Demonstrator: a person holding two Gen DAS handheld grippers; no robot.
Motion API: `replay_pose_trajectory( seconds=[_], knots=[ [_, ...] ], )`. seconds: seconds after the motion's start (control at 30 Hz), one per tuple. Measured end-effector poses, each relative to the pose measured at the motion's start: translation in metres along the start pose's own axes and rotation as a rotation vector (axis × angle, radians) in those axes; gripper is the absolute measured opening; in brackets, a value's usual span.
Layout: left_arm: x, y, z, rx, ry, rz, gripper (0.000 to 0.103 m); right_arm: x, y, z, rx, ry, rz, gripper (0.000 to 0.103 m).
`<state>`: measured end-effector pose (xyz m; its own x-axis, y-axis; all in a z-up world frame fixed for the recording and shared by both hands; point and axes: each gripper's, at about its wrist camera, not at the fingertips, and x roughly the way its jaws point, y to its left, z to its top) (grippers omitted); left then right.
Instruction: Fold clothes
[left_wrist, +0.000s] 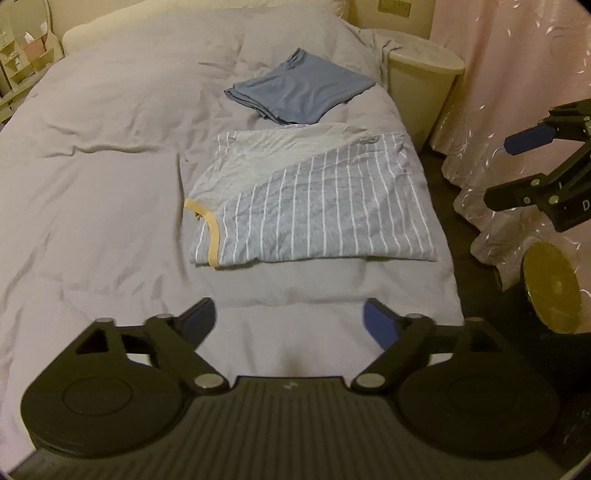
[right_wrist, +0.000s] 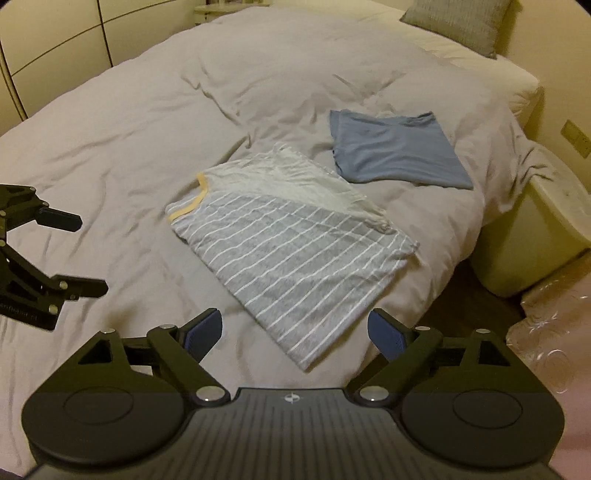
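Left gripper (left_wrist: 288, 317) hovers over the duvet (left_wrist: 110, 184), jaws spread, empty. Striped shirt (left_wrist: 314, 206) lies folded flat near the bed's right edge, blue shirt (left_wrist: 299, 94) folded just beyond it. Right gripper (right_wrist: 295, 328) likewise spread, holding nothing. Fold looks finished; next likely stacking or a final half-fold, needing an edge pinch.

A home bedroom: a duvet-covered bed (left_wrist: 110, 166), pillow (right_wrist: 454, 22), pink curtain (left_wrist: 517, 74).

A folded striped shirt (left_wrist: 314, 206) lies on the bed (left_wrist: 110, 166), a folded blue garment (left_wrist: 299, 94) just beyond; left gripper (left_wrist: 290, 321) jaws spread, empty.
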<state>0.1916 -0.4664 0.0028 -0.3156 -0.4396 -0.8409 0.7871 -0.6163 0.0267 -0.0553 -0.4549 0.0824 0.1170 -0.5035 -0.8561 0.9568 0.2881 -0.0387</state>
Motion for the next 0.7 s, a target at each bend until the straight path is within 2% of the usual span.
replay_pose_trajectory(
  seconds=[0.17,0.37,0.5,0.57,0.63,0.7],
  knots=[
    [-0.007,-0.008,-0.014,0.011,-0.015,0.010,0.097,-0.013,0.011,-0.011,-0.032,-0.002,-0.018,0.088],
    [-0.001,-0.016,-0.017,0.009,-0.015,0.012,0.097,-0.020,0.007,-0.016,-0.061,0.009,-0.038,0.088],
    [0.007,-0.021,-0.013,0.060,-0.018,0.020,0.097,-0.016,-0.001,-0.018,-0.040,0.022,-0.050,0.088],
    [0.012,-0.023,-0.009,0.108,-0.026,0.040,0.096,-0.012,-0.004,-0.020,-0.041,0.036,-0.056,0.088],
    [0.020,-0.027,-0.008,0.229,-0.036,0.084,0.092,-0.006,-0.003,-0.023,-0.061,0.049,-0.063,0.088],
    [0.032,-0.033,-0.009,0.407,-0.043,0.148,0.074,0.003,0.002,-0.026,-0.110,0.060,-0.070,0.088]
  ],
)
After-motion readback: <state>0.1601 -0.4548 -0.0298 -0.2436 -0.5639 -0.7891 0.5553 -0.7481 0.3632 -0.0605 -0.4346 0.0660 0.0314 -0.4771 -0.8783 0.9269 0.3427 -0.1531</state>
